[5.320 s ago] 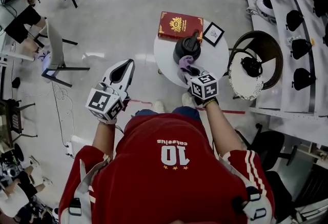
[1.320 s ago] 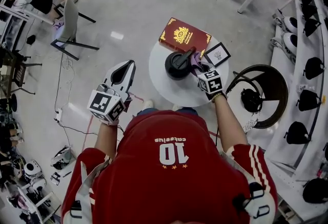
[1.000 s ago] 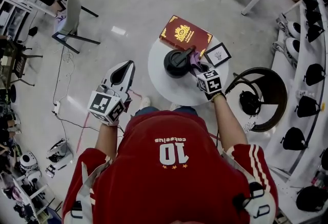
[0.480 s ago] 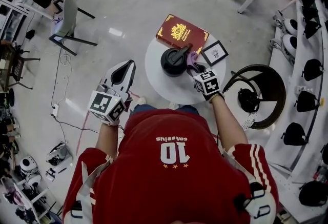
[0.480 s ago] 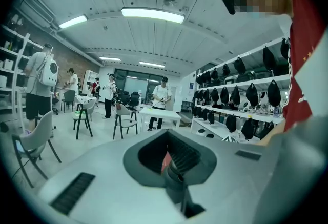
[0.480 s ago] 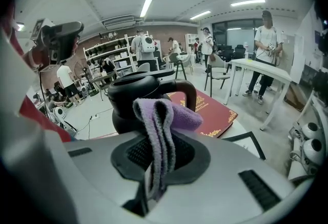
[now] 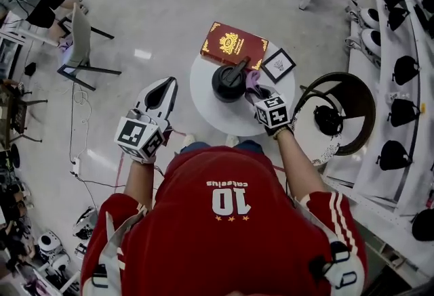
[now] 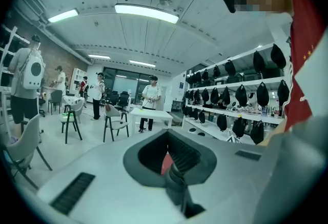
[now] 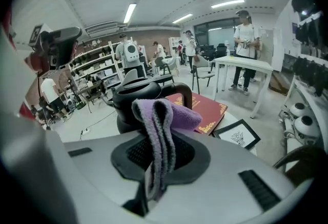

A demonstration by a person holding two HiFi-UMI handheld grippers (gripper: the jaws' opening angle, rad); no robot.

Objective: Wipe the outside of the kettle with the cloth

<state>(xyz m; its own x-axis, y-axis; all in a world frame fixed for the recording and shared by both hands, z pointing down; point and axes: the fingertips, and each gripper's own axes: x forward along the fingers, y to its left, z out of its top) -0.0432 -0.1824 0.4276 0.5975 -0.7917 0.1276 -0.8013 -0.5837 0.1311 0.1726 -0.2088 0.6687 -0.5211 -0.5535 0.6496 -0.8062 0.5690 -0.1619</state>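
Note:
A black kettle (image 7: 228,82) (image 9: 137,99) stands on the small round white table (image 7: 220,112). My right gripper (image 7: 256,91) (image 9: 163,155) is shut on a purple cloth (image 7: 251,78) (image 9: 163,125), which it holds against the kettle's right side by the handle. My left gripper (image 7: 161,93) is held out over the floor to the left of the table, away from the kettle. Its jaws look closed with nothing between them in the left gripper view.
A red book with gold print (image 7: 233,45) (image 9: 201,106) and a small black-framed picture (image 7: 279,65) (image 9: 237,135) lie behind the kettle. A round brown chair (image 7: 337,108) stands right of the table. Shelves with black helmets (image 7: 400,71) line the right side. Chairs and people are around the room.
My right gripper and the cloth have shifted from the kettle's front round to its right side near the handle. The left gripper has stayed in place. My head view has drifted.

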